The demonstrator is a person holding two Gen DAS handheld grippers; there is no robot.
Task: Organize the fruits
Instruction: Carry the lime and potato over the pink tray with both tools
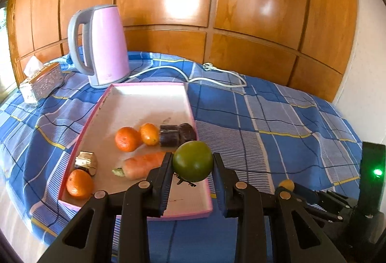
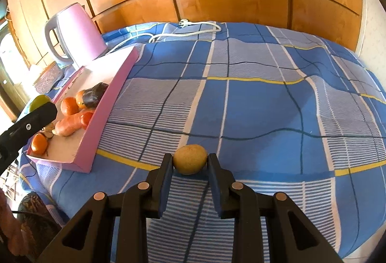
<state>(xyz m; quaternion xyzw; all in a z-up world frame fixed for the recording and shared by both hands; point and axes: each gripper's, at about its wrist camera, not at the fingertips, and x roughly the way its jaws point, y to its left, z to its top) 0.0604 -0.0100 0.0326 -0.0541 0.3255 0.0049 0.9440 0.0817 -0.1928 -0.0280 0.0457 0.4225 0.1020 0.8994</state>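
Note:
My left gripper point(image 1: 192, 161) is shut on a green round fruit point(image 1: 192, 161) and holds it above the near right corner of the pink tray point(image 1: 188, 96). In the tray lie two oranges point(image 1: 126, 138) point(image 1: 79, 183), a small kumquat point(image 1: 149, 134), a carrot point(image 1: 142, 164) and dark purple pieces point(image 1: 176, 134). My right gripper point(image 2: 190, 161) is shut on a small tan-yellow fruit point(image 2: 190, 159) just over the blue plaid cloth, right of the tray point(image 2: 108, 99). The left gripper with the green fruit point(image 2: 38, 101) shows at the far left in the right wrist view.
A pink kettle point(image 1: 103, 45) stands behind the tray, its white cord point(image 1: 217, 76) trailing right along the cloth. A tissue box point(image 1: 41, 80) sits at the far left. A gold-wrapped item point(image 1: 85, 162) lies in the tray. Wooden panels back the table.

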